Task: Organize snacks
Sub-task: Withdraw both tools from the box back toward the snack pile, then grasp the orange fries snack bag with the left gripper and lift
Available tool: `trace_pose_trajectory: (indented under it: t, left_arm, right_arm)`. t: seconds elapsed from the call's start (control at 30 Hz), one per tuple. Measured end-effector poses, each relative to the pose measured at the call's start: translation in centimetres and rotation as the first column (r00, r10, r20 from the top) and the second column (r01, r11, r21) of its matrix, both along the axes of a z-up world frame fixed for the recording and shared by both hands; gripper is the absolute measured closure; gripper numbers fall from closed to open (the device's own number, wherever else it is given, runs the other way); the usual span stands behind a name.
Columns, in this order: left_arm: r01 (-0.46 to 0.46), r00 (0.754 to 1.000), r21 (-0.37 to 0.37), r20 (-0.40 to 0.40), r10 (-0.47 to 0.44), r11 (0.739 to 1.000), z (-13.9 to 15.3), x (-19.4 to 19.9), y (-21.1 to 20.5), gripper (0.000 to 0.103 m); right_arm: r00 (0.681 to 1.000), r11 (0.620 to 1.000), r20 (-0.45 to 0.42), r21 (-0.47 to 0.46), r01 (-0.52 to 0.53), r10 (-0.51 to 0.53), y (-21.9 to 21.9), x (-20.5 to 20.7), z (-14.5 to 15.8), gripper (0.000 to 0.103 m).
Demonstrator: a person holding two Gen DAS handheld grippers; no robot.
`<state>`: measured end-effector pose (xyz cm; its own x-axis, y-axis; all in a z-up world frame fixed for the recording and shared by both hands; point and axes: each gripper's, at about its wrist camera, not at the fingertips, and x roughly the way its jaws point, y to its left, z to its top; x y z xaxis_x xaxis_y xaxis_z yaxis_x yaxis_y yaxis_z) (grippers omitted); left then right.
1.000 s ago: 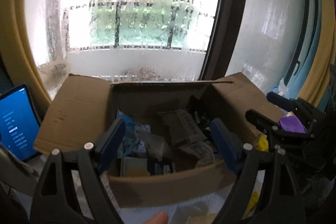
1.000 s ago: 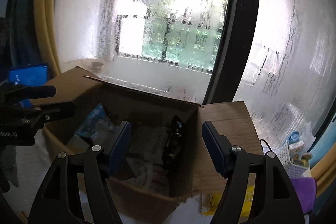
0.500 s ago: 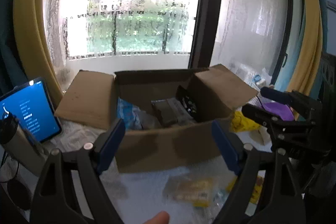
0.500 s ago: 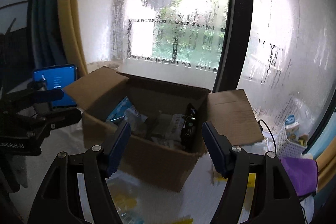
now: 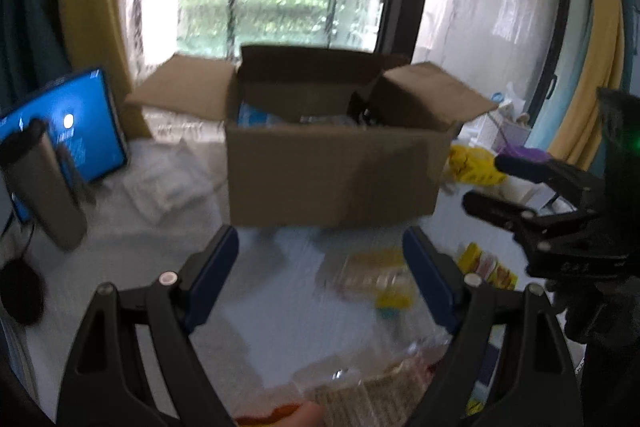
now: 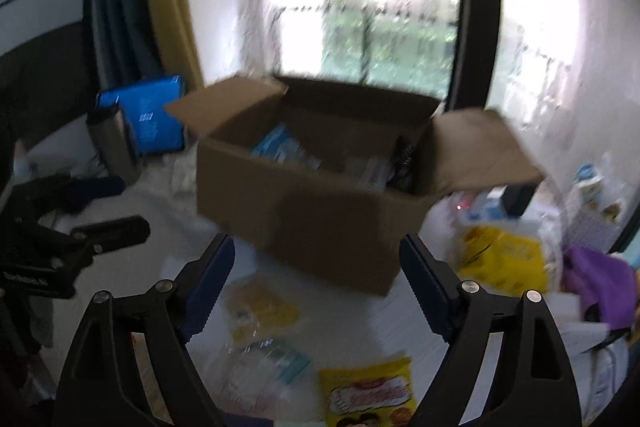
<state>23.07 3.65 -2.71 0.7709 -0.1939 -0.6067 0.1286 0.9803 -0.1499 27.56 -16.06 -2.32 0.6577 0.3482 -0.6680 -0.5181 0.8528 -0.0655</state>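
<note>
An open cardboard box (image 5: 332, 167) stands on the white table by the window, with snack packets inside; it also shows in the right wrist view (image 6: 316, 211). My left gripper (image 5: 320, 263) is open and empty, in front of the box above loose packets: a clear and yellow one (image 5: 380, 279) and a clear bag (image 5: 360, 379) near the bottom. My right gripper (image 6: 316, 267) is open and empty, above a yellow packet (image 6: 260, 311), a clear packet (image 6: 272, 355) and a yellow snack bag (image 6: 368, 391). The frames are blurred.
A blue-lit tablet (image 5: 60, 131) and a grey tumbler (image 5: 44, 187) stand left of the box. A yellow bag (image 6: 504, 259), a purple cloth (image 6: 600, 283) and a white basket (image 6: 592, 223) lie to the right. The right gripper shows in the left view (image 5: 516, 191).
Both grippers have pulled back and away from the box, both open and empty. The table and loose packets in front of the box have come into view.
</note>
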Motion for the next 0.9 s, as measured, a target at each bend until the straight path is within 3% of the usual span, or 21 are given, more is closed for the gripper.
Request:
trace_pose_trajectory:
  t: [0.13,0.37,0.67,0.9]
  left_arm:
    - [-0.04,0.997,-0.018,-0.061,0.038,0.999,-2.5,-0.8,0.9,0.018]
    - [-0.116,0.985,-0.043,-0.136,0.11,0.992,-5.3,-2.4,2.9,0.018]
    - [-0.183,0.965,-0.085,-0.206,0.162,0.98,-7.6,-5.3,4.3,0.018]
    - [-0.177,0.953,-0.078,-0.261,0.151,0.981,-9.3,-6.6,3.4,0.018]
  right_arm:
    - [0.991,0.998,-0.112,0.0,-0.069,0.069,0.8,0.8,-3.4,0.016]
    - [0.966,0.983,-0.193,-0.023,-0.181,0.174,3.1,1.6,-6.0,0.016]
    - [0.93,0.974,-0.309,-0.049,-0.222,0.197,4.6,2.8,-9.3,0.016]
    - [0.943,0.97,-0.277,-0.102,-0.222,0.186,5.2,1.9,-9.6,0.025]
